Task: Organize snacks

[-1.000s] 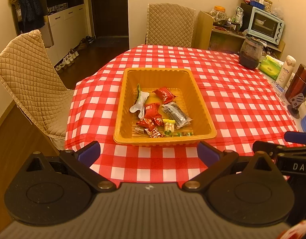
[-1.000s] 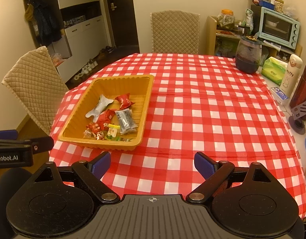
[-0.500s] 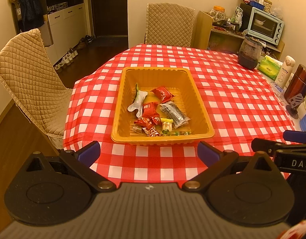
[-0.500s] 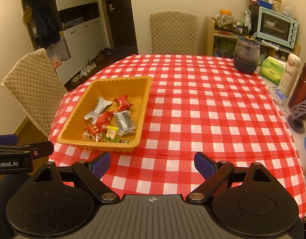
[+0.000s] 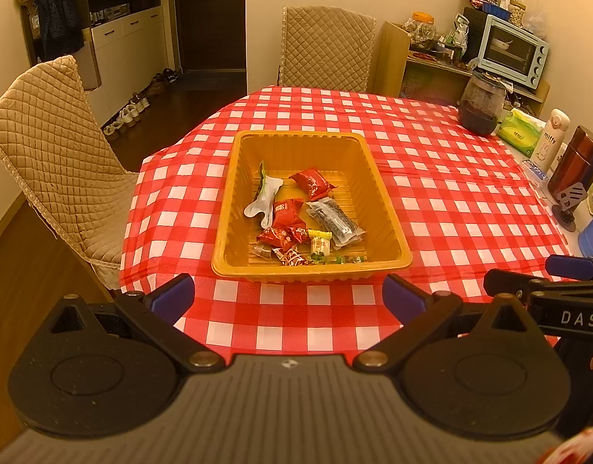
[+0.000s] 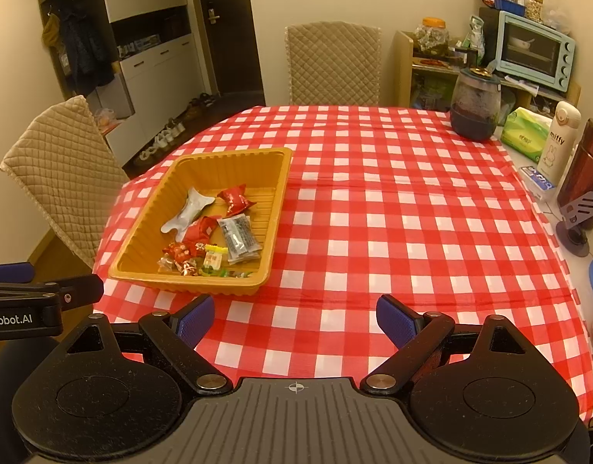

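Snacks [image 5: 296, 224] all piled in the tray [image 5: 389, 208], mostly toward its near end. Light, crinkly, slippery wrappers, so probably best pinched by a sealed edge or twisted tail, not the puffy middle. Tray itself looks stiff enough to grab by the rim. Left gripper [image 5: 288, 295] hanging just short of the tray, spread wide, nothing in it; right gripper [image 6: 294, 315] off to the tray's right, same deal.

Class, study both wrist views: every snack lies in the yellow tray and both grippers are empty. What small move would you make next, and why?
Probably ease the left gripper forward and down toward the tray. It is open and empty, faces the tray squarely, and the small candies lie just past the near rim. The right gripper, also open, points at bare tablecloth.
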